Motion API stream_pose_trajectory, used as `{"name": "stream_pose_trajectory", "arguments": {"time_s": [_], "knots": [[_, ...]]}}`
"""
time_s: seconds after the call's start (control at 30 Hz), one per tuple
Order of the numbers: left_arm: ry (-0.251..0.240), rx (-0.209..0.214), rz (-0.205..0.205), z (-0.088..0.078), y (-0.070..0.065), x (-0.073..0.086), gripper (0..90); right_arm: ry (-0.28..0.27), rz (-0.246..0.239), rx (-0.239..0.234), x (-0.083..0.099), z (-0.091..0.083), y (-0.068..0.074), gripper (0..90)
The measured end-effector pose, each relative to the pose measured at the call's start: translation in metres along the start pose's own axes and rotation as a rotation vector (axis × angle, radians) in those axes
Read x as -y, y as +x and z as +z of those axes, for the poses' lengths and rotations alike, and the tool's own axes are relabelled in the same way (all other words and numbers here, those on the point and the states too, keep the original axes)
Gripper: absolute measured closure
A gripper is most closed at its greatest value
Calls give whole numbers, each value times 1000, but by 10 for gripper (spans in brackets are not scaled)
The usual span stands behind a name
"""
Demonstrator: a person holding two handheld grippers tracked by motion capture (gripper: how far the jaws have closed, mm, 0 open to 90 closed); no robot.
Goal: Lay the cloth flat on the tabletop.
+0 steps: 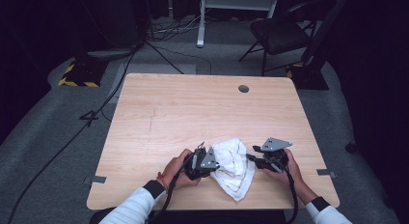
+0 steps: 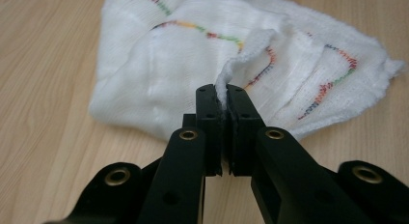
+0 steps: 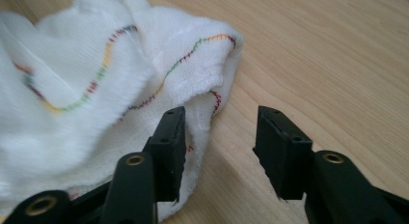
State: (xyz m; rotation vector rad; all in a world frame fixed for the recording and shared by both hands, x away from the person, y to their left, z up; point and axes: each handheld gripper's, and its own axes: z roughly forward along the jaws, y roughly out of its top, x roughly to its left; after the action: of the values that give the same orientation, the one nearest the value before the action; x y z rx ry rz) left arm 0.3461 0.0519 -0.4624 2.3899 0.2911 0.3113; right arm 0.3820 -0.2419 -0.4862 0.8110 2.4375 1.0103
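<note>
A white cloth with wavy multicoloured stitching lies crumpled near the table's front edge, between both hands. My left gripper sits at its left side; in the left gripper view its jaws are shut on a raised fold of the cloth, pinched at the gripper tips. My right gripper is at the cloth's right side, open; in the right gripper view its left jaw rests against the cloth's edge and bare wood shows between the jaws.
The wooden table has a round cable hole at the back. A black folding chair and floor cables stand beyond the table. Tape tabs mark the front corners.
</note>
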Motion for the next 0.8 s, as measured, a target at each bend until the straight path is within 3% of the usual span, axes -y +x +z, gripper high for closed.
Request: {"name": "stream_pose_trajectory", "arguments": {"time_s": [0.03, 0.13, 0.2, 0.43, 0.6, 0.8], "knots": [[2, -3, -9, -2, 2, 2, 857, 0, 0, 0, 0, 0, 0, 667], [1, -32, -35, -12, 8, 11, 857, 10, -16, -3, 0, 3, -1, 824], [5, -38, -53, -17, 11, 17, 856, 14, -18, 12, -1, 4, -2, 877], [40, -63, -86, -26, 15, 36, 854, 26, 8, 55, -1, 3, -9, 893], [51, -63, -126, -30, 18, 47, 837, 32, -3, 99, -3, 6, -14, 895], [68, -68, -124, -35, 11, 53, 769, 35, 9, 121, -11, 12, -20, 895]]}}
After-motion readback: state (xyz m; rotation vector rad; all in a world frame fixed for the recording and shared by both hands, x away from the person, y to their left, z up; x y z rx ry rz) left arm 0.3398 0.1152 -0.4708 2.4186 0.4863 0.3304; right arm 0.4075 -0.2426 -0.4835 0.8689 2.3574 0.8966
